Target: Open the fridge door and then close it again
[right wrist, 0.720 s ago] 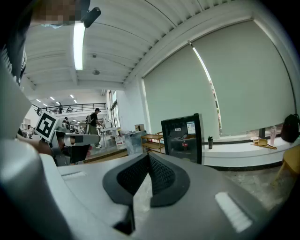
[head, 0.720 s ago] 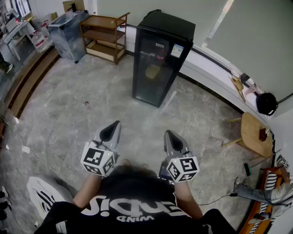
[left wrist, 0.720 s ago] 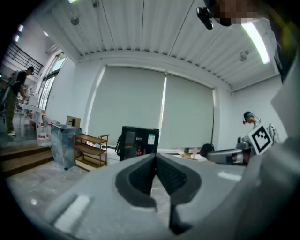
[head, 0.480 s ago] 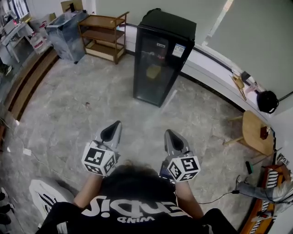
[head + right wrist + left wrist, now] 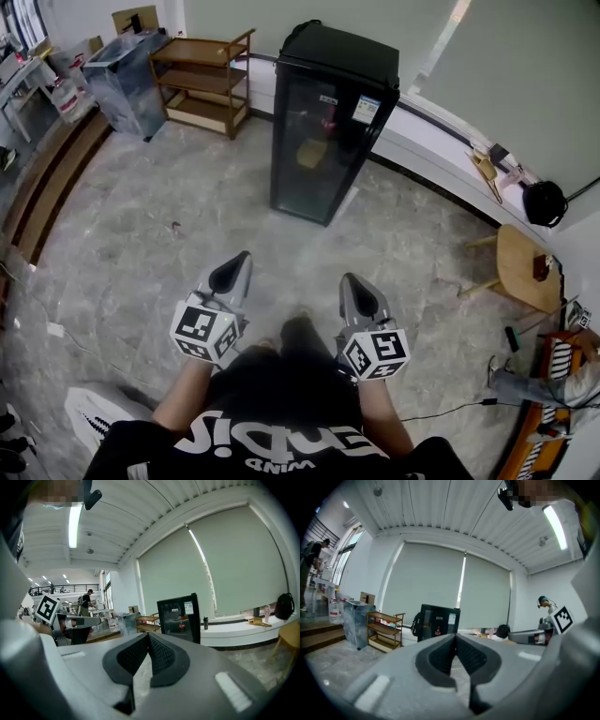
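Head view is showing the fridge (image 5: 330, 112) standing upright on the floor (image 5: 169, 234) by the far wall, well apart from the person, with a wooden shelf (image 5: 202, 70) standing off to its left. Its glass door (image 5: 314, 155) is sitting closed, flush with the black cabinet, so the opening step is not yet begun. The left gripper (image 5: 236, 262) and the right gripper (image 5: 352, 284) are both pointing toward the fridge, held out side by side in front of the person. In each gripper view the jaws are lying together at their tips, with nothing between them. Judging from the look of it, the door is going to behave as a stiff, hinged panel: a seal is probably resisting at first, then the door is likely swinging freely. The glass face is looking slick and breakable, so it is offering no good hold. The better place is looking like a handle or the door's free vertical edge, though from this far no handle is showing and I cannot tell which side is hinged. The tall, narrow cabinet may be rocking or sliding under a sharp tug, so a steady pull is seeming wiser, and a gentle push for closing.
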### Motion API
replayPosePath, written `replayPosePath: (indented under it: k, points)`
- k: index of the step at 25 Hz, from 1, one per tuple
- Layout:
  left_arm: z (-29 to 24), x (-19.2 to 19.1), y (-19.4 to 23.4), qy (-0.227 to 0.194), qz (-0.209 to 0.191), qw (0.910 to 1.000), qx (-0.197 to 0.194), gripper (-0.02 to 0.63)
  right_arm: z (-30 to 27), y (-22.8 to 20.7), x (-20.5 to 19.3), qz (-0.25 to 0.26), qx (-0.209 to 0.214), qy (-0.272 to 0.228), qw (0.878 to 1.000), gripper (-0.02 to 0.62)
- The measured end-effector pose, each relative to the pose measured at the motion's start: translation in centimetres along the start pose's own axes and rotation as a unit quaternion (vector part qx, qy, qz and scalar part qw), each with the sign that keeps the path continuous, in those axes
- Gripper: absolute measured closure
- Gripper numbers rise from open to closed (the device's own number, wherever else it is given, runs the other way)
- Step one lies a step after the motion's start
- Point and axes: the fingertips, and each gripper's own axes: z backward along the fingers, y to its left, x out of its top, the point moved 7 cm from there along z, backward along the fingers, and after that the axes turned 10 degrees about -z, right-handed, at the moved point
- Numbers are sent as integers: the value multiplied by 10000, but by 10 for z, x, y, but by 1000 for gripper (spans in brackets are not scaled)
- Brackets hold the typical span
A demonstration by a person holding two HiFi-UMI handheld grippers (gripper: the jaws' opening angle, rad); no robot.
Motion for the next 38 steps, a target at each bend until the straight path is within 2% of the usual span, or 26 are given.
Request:
replayPosePath:
  k: [9,16,27,38]
  points:
    - [-59,2,26,-77,-50,9999,-79,604,-50,-35,9,-67,-73,-16,9999,598]
    - [-121,9,62,-199,-9,9998,-55,604,-117,-63,43,-108,45,-241,9996,598]
    - [-222,35,111,-192,120,9997,-9,604,-216,-111,90,-163,328,27,9993,598]
    - [-307,51,148,-326,256,9987,308,604,-299,-171,136,-77,643,183,9977,598]
